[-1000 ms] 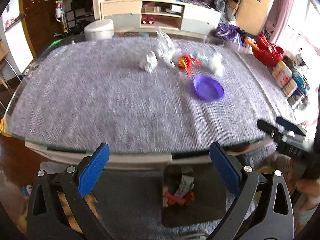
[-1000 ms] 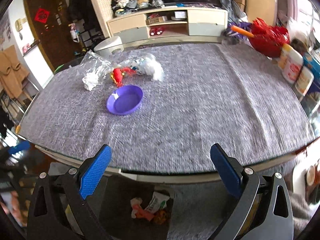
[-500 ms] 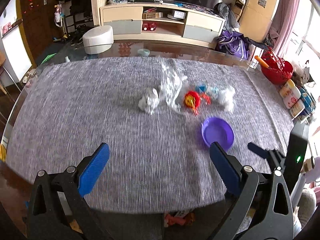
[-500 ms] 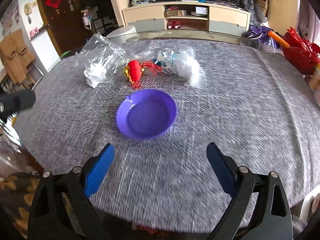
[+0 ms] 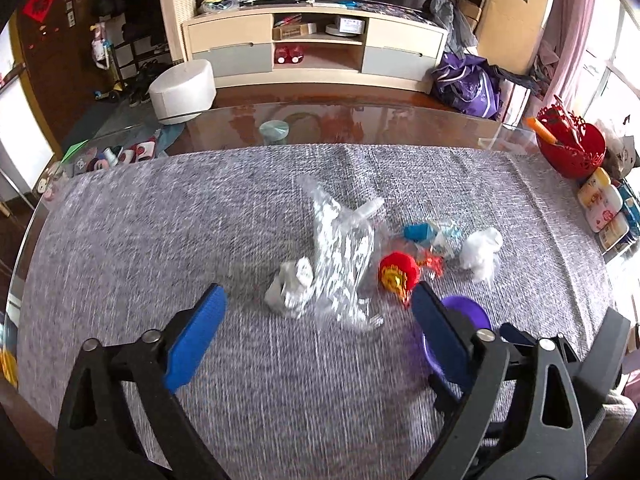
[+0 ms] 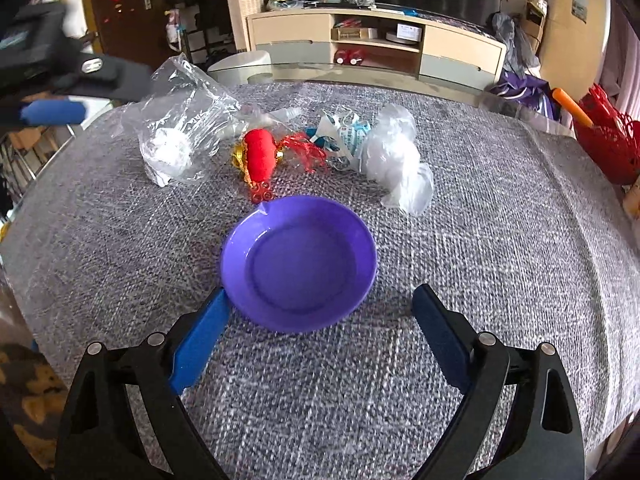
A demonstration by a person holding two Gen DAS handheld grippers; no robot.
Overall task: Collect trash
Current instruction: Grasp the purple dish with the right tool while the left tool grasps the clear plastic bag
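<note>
In the right wrist view the right gripper (image 6: 316, 320) fills the bottom of the frame, jaws spread wide and holding nothing, with the purple bowl (image 6: 298, 262) at the centre between its blue tips. Above the bowl the trash lies in a row on the grey cloth (image 6: 500, 240): a clear plastic bag (image 6: 180, 132) at upper left, a red ornament (image 6: 260, 154), and a white bag (image 6: 396, 156). In the left wrist view the left gripper (image 5: 318, 320) hangs at the bottom, jaws likewise spread, with a crumpled paper ball (image 5: 290, 288) at the centre.
</note>
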